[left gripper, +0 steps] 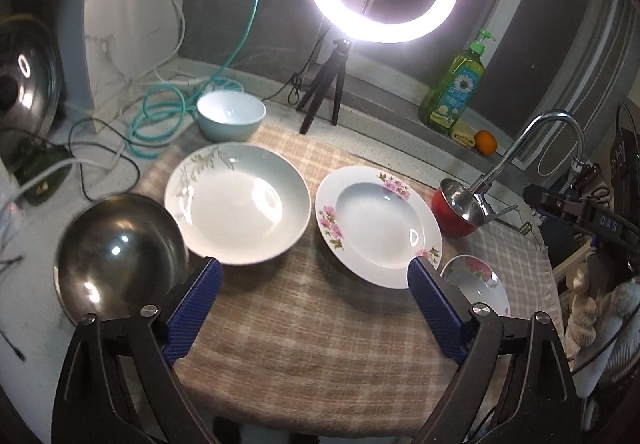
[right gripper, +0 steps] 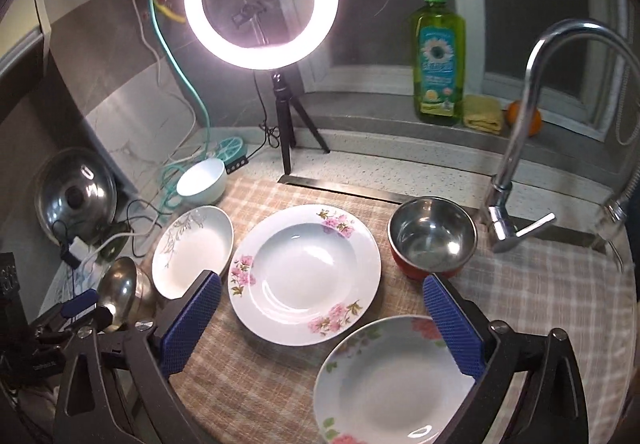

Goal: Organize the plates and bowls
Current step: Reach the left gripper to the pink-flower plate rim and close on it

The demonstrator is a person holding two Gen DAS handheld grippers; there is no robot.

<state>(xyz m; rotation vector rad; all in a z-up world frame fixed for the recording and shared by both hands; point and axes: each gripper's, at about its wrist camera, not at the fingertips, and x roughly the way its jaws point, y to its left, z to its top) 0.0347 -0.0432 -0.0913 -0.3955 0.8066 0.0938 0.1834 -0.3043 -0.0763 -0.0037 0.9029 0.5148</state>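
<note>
While both grippers hung with jaws spread wide and nothing between them, the right gripper [right gripper: 320, 316] sat nearer the pink-flowered plate [right gripper: 394, 376] at the counter's front edge, just ahead and to its right; the left gripper [left gripper: 316, 300] faced the gap between the leaf-patterned plate [left gripper: 238, 204] and the rimmed floral plate [left gripper: 378, 226].

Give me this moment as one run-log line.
left gripper: open, empty | right gripper: open, empty | plates, bowls: spread on checked cloth, unstacked
</note>
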